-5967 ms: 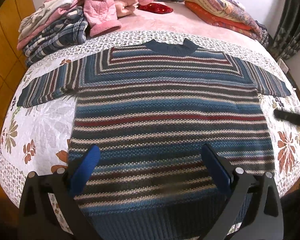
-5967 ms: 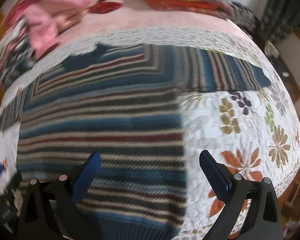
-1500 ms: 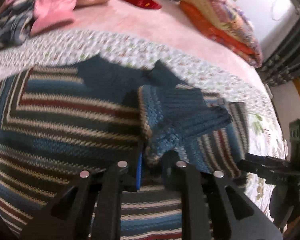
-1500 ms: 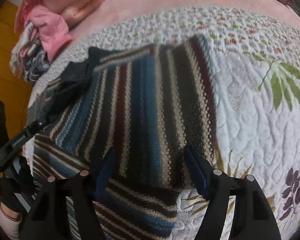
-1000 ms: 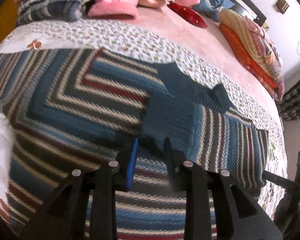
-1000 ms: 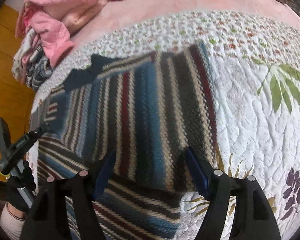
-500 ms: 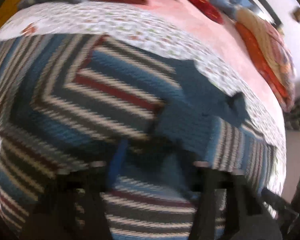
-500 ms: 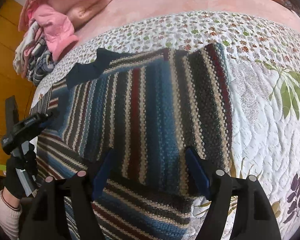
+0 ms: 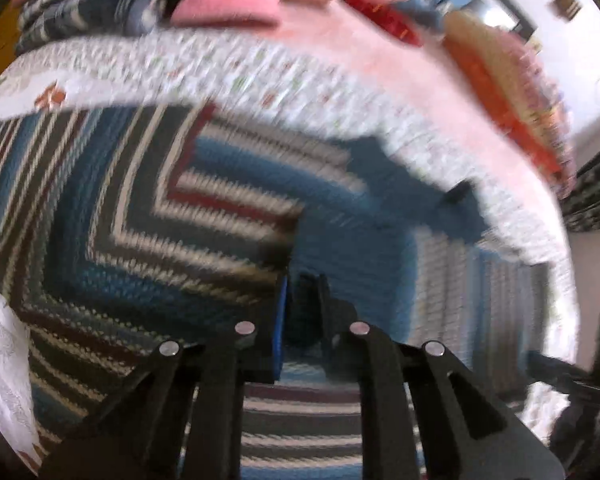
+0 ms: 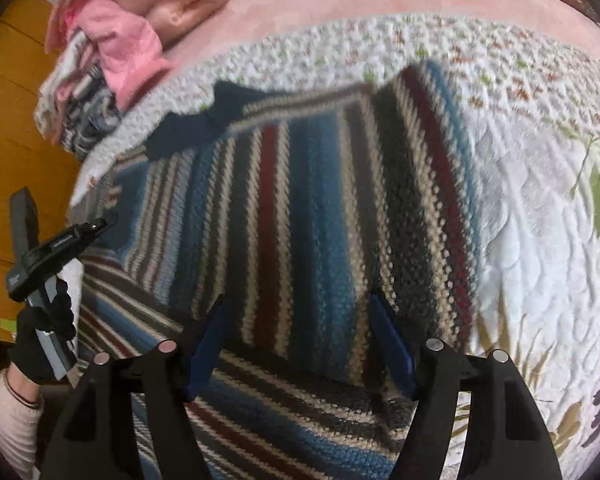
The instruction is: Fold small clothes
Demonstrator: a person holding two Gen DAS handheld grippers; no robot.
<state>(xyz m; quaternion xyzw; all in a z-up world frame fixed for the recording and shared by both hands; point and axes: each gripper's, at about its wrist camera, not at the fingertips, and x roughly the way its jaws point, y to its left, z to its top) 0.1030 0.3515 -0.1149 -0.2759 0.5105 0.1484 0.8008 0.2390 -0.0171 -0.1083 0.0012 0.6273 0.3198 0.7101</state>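
We see the striped sweater (image 10: pixel 300 208) lying on the quilted bed cover (image 10: pixel 540 220). Its right sleeve is folded inward and rests flat across the chest, stripes running lengthwise toward the navy collar (image 10: pixel 204 124).

Left claw (image 9: pixel 302 312): the fingers are drawn close together, with only a narrow gap. Dark blue knit, apparently the folded sleeve's cuff, sits in that gap; the left wrist view is motion-blurred, so we cannot tell for certain whether the fabric is pinched.

Right claw (image 10: pixel 304 344): the fingers stand wide apart and hold nothing. They sit just above the near edge of the folded sleeve, one blue pad (image 10: pixel 392 344) at each side of the striped panel.

In the right wrist view, a gloved hand (image 10: pixel 40 336) grips the left tool's handle at the sweater's left side.

A pile of pink and plaid clothes (image 10: pixel 112 36) lies at the far left of the bed, well apart from the sweater.
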